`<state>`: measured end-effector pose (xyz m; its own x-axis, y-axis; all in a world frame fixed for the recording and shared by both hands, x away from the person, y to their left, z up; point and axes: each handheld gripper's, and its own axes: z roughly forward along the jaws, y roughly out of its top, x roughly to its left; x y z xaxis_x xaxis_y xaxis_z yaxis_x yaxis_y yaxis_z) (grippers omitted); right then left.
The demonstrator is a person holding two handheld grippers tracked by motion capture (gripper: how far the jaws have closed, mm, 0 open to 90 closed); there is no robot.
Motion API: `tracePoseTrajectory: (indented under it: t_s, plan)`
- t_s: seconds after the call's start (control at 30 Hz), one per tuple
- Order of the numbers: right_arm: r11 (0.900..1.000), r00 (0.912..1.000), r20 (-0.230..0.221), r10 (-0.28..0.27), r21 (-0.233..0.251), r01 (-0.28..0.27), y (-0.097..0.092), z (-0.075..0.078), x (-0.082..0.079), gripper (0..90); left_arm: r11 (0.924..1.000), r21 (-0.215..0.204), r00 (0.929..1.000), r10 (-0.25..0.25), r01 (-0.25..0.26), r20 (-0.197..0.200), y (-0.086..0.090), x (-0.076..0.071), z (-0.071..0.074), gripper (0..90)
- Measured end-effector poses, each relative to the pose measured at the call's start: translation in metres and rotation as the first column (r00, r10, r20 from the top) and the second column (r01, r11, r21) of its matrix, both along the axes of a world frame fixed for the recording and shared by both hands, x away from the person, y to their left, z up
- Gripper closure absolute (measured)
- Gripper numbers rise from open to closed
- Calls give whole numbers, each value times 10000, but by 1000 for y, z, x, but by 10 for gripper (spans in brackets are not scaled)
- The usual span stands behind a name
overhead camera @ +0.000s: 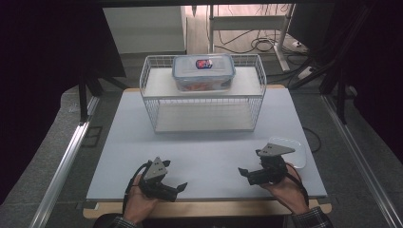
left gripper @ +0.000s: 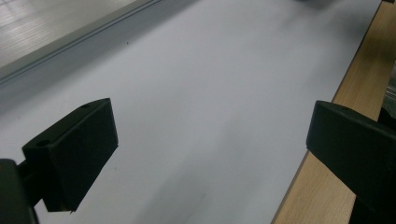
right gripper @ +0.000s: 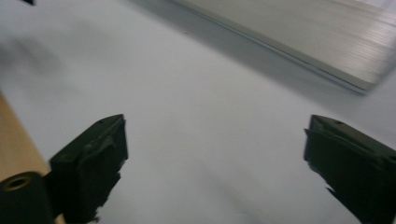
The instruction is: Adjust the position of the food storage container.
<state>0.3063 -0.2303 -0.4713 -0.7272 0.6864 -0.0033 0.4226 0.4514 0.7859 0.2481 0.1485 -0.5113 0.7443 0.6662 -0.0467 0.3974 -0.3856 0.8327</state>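
Both grippers, left (overhead camera: 182,186) and right (overhead camera: 243,171), rest released and empty on the near desk (overhead camera: 199,152). Far off, a lidded container (overhead camera: 203,72) tops a wire rack (overhead camera: 203,95); a careless reach could tip it.

Pale table (overhead camera: 199,152), white wire rack (overhead camera: 203,102) at its far side, clear lid (overhead camera: 291,148) near right edge

- I see one label, a red and blue sticker (overhead camera: 204,63) on the lid of the clear container (overhead camera: 203,73) atop the wire rack (overhead camera: 204,95); its print is too small for me to read.
- I find no other text.
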Motion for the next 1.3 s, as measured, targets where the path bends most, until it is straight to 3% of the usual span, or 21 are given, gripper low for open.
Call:
tracePoseTrajectory:
  t_s: [0.13,0.3,0.47,0.5,0.57,0.73,0.77,0.8,0.87,1.17,1.3]
  plan:
    - [9983,9980,224,-586,-60,588,-16,7,3,321,10000,-18,9999,28,-28,-128,1,1,-1,20]
    - [9959,9959,56,-901,-54,901,-35,12,8,569,10000,-4,9998,32,-32,-177,1,2,-2,24]
    - [9931,9938,124,-1105,-374,1109,-52,17,11,795,10000,-54,9999,35,-36,-140,2,2,-2,32]
    - [9906,9925,192,-1210,-614,1220,-59,18,13,885,10000,-62,9999,30,-31,-147,2,2,-2,34]
    - [9883,9910,224,-1323,-737,1336,-63,18,14,896,10000,-32,9999,21,-21,-150,1,2,-2,33]
    - [9738,9758,117,-2185,-625,2188,-86,20,21,899,10000,-6,9999,10,-11,-148,1,2,-3,36]
    - [9657,9668,137,-2551,-475,2555,-96,20,23,898,10000,-2,9999,9,-9,-149,1,2,-3,36]
    - [9657,9668,137,-2551,-475,2555,-96,20,23,898,10000,-10,9999,16,-16,-156,1,2,-3,36]
    - [9573,9579,169,-2866,-336,2870,-107,21,25,898,10000,-22,9999,24,-24,-170,2,2,-3,37]
    - [9068,9077,350,-4181,-426,4193,-149,20,26,897,10000,-1,9999,55,-55,-147,1,2,-3,40]
    - [9017,9034,322,-4277,-555,4289,-153,18,26,897,10000,43,9998,51,-51,-179,1,2,-3,41]
